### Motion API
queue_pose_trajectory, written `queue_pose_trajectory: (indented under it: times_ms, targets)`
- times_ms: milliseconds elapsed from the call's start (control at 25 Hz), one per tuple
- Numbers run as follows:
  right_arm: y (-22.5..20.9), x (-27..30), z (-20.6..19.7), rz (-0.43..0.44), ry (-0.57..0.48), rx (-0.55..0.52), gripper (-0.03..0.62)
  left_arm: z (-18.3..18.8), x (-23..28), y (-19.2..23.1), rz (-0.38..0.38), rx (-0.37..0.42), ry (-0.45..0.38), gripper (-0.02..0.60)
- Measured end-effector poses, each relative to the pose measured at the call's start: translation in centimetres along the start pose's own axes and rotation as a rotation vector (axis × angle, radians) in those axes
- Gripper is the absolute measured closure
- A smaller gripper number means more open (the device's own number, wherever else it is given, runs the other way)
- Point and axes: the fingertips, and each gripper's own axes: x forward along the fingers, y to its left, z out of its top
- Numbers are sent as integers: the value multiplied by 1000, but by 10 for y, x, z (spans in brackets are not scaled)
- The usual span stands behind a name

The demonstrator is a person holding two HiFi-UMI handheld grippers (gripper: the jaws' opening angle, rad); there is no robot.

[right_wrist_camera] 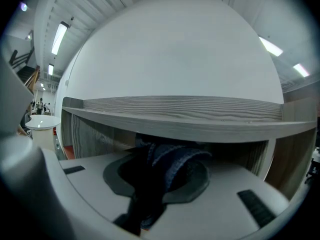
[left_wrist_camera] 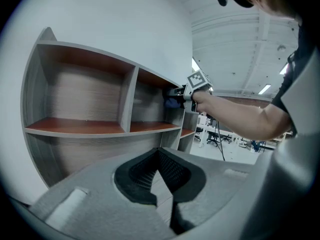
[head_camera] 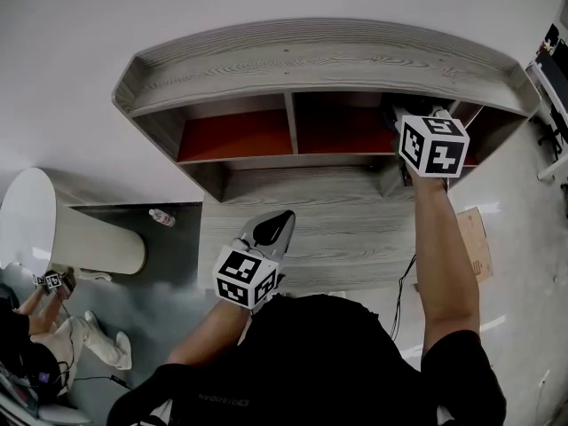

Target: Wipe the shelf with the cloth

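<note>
Wiping well at this stage probably means getting the cloth (right_wrist_camera: 172,160) flat against the wood. A bunched wad would only drag one fold across it. The right hand-held gripper (right_wrist_camera: 160,176) is clamped on the dark blue cloth, which bulges up out of the jaws in a thick roll and hangs down a little below them. A firm grip looks right, but the free fold should lead, so that fabric and not the jaw tips meets the board. Long, overlapping strokes along the grain, worked into the corner by the upright, would likely cover the surface best.

From the head view, the right hand-held gripper (head_camera: 397,118) reaches into the shelf (head_camera: 311,60) at its upper tier, right of the divider and over the orange floor. Its own view shows the cloth just under the front edge of the grey top board (right_wrist_camera: 190,115), in the mouth of the compartment. Whether the cloth actually touches the wood cannot be told. The left gripper view shows the cloth (left_wrist_camera: 172,102) as a blue lump at the jaw tips, close beside an upright.

The left hand-held gripper (left_wrist_camera: 160,159) hangs low and well apart from the cloth, its jaws together with nothing between them.
</note>
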Motion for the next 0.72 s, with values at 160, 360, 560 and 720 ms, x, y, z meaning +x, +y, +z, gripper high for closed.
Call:
queue_pose_trajectory:
  times_ms: [160,360,560,720]
  targets:
    - [20,5,0,28,-3,-5,494,-1,-5,4,12,-5,-4,574]
    - [48,14,4,70,-12,-11,494,-2,-12,9,32,-12,-7,574]
    - [76,22,11,116,-27,-21,494,-3,-21,18,56,-15,-10,574]
    - [98,28,15,152,-36,-21,494,-3,-28,26,79,-19,-11,574]
